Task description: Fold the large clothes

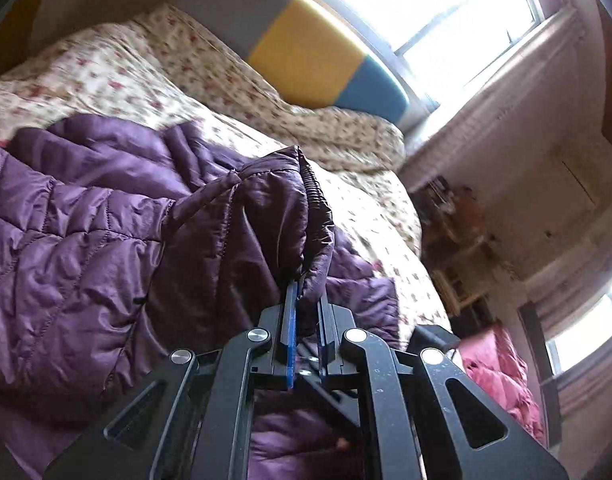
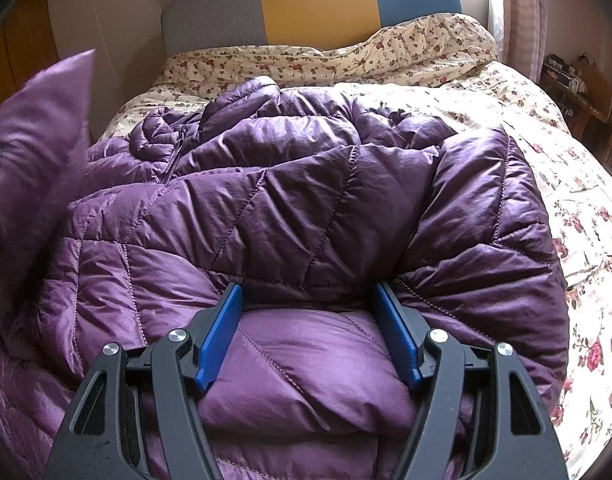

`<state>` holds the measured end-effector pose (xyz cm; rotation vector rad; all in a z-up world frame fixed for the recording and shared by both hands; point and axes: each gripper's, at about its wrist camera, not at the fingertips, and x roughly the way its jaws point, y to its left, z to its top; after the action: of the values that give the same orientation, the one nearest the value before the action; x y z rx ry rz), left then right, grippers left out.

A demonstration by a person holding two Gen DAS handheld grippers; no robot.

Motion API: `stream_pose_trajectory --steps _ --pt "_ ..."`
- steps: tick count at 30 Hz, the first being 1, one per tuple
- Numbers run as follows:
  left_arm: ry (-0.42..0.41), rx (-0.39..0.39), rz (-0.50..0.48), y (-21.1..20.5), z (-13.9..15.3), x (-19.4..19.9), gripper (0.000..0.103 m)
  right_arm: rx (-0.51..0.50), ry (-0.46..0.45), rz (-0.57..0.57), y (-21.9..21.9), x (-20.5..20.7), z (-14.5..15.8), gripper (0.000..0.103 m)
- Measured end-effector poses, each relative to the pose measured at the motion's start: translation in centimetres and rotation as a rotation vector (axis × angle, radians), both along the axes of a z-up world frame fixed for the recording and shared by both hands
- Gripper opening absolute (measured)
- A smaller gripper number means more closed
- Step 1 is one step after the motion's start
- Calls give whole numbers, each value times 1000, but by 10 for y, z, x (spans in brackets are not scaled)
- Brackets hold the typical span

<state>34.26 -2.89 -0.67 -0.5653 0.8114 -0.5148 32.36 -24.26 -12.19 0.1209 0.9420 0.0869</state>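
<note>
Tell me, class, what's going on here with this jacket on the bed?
A person with a gripper in each hand is folding a purple quilted jacket that lies on a floral bedspread. The left gripper has its jaws shut on a sleeve cuff, lifted clear of the bed. The right gripper points down at the jacket's body with open jaws on either side of a puffed panel, not squeezing it. The fold is under way, not finished.

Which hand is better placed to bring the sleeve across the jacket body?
Left. The left gripper is shut on the sleeve cuff; the right gripper rests open on the jacket.
</note>
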Motion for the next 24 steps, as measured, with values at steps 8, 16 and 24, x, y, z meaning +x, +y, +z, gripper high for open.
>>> stream_pose_trajectory --steps 8,16,24 --pt "29 -21 -99 -34 -12 14 9 23 -4 -1 -1 0 0 69" --pt "30 -39 -60 -6 -11 3 54 19 -3 -1 -2 0 0 69" --pt "6 146 89 50 -12 -21 54 31 -1 -5 -4 0 3 69"
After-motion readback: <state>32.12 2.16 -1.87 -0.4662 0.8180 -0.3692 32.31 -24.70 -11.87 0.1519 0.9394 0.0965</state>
